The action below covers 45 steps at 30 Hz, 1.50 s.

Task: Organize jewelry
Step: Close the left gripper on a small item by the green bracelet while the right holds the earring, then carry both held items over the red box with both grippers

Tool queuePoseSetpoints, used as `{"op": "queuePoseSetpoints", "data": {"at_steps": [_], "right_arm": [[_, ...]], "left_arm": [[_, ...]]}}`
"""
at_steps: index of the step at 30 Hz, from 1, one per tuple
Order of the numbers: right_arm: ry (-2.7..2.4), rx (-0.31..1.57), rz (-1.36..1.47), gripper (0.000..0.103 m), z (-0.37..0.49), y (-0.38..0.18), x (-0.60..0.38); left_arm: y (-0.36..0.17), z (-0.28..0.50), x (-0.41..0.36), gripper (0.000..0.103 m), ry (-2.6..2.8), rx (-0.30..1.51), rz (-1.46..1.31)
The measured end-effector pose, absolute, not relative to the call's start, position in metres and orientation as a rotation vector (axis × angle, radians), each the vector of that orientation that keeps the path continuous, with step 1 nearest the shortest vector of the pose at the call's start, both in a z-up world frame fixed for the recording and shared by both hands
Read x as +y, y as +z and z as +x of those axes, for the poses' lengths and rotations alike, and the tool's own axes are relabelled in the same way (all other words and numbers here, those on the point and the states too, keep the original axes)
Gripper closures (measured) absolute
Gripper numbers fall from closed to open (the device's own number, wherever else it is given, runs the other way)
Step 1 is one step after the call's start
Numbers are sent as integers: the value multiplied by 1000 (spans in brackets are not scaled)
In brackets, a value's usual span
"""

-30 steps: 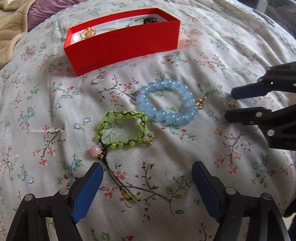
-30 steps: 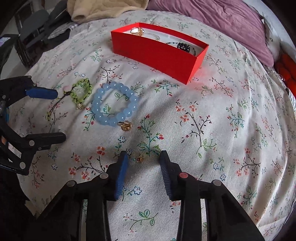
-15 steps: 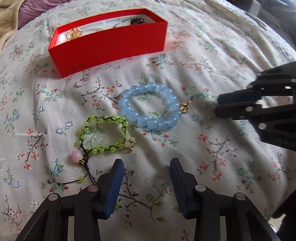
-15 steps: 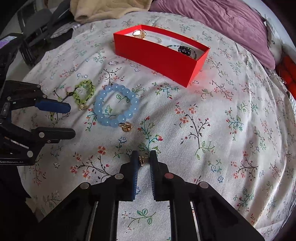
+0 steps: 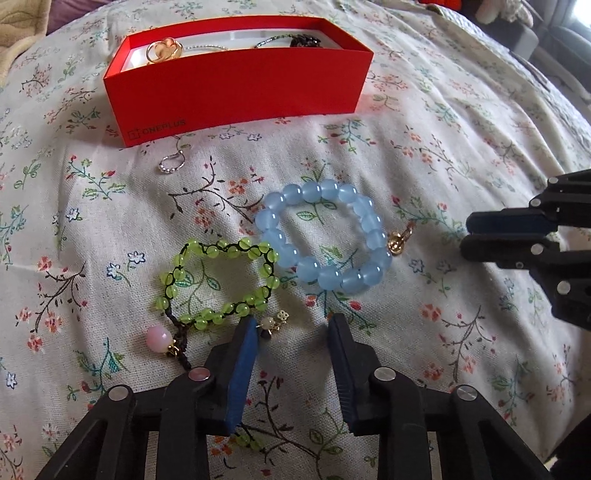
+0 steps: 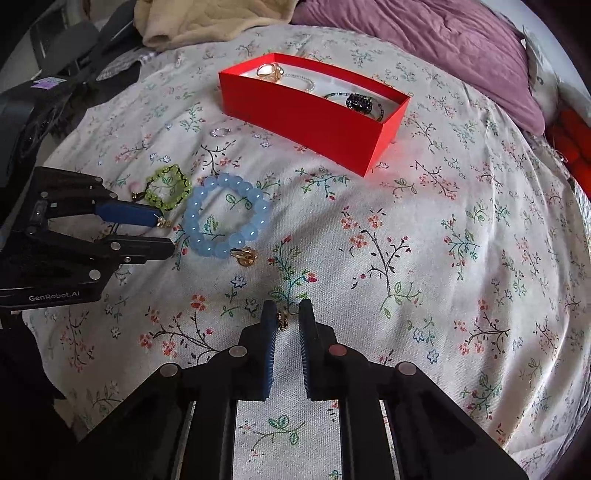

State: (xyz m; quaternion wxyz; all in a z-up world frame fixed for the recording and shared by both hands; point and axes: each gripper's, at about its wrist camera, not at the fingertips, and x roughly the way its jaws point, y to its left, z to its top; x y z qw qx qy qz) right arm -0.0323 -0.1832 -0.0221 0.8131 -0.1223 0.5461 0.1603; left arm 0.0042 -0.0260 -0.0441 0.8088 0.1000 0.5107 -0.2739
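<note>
Bedroom: floral bedspread (image 6: 424, 229), purple pillow (image 6: 424, 40)

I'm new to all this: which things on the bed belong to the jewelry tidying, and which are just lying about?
Job: red box, blue bracelet, green bracelet, silver ring, gold earring pinched in right gripper, closing left gripper.

Lying about: purple blanket, beige blanket.

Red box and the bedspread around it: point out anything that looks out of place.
Several pieces lie loose on the floral bedspread outside the red box: a small silver ring just in front of it, a blue bead bracelet, and a green bead bracelet touching it. Nothing looks damaged.
</note>
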Motion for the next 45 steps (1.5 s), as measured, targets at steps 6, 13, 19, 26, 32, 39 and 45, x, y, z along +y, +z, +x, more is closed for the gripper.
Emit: {"op": "queuePoseSetpoints", "data": {"at_steps": [6, 13, 19, 26, 32, 39, 45], "right_arm": [[325, 1158, -248, 90, -31, -16, -187], [321, 1139, -250, 90, -32, -9, -184], [312, 1141, -218, 90, -32, -3, -188], [309, 1156, -201, 90, -29, -1, -189], [302, 1159, -177, 90, -20, 4, -188], [294, 1160, -146, 90, -7, 10, -185], [296, 1148, -102, 90, 9, 21, -182]], "left_arm": [[-44, 3, -27, 87, -564, 1073, 235], [-40, -4, -34, 102, -555, 1048, 285], [-32, -5, -28, 102, -553, 1057, 254], [-17, -5, -24, 102, -549, 1043, 222], [0, 3, -21, 102, -539, 1021, 198], [20, 19, -16, 102, -515, 997, 163], [33, 36, -14, 102, -494, 983, 123]]}}
